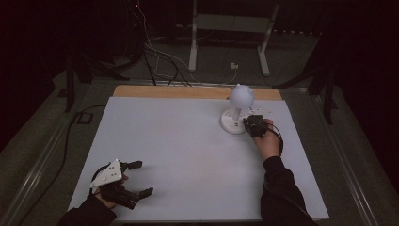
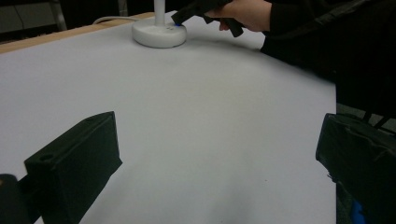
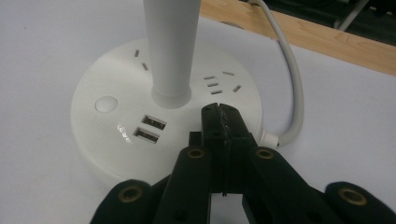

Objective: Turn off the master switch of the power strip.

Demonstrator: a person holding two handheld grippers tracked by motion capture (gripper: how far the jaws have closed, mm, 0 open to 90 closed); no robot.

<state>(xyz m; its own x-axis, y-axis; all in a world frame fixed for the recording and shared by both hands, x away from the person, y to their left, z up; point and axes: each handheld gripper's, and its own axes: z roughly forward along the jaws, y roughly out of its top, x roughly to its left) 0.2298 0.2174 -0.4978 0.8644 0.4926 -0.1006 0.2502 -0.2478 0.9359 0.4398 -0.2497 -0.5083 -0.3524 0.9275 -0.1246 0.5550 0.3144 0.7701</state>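
A white desk lamp stands at the table's far right, with a round base (image 1: 230, 123) and a globe head (image 1: 241, 95). Its base (image 3: 116, 140) carries a round button (image 3: 106, 103), two USB ports (image 3: 149, 128) and socket slots around the stem (image 3: 170, 46). My right gripper (image 1: 250, 123) is shut with nothing between its jaws. The right gripper (image 3: 219, 112) has its tips over the base top, just right of the stem; whether they touch it I cannot tell. My left gripper (image 1: 141, 179) rests at the near left corner, open and holding nothing, the left gripper (image 2: 219, 158) pointing across the table toward the lamp base (image 2: 159, 33).
A white sheet (image 1: 179, 146) covers the table, with a wooden strip (image 1: 188, 92) at its far edge. The lamp's white cable (image 3: 292, 70) curves off the base toward that edge. Stand legs and cables (image 1: 160, 56) lie on the floor beyond.
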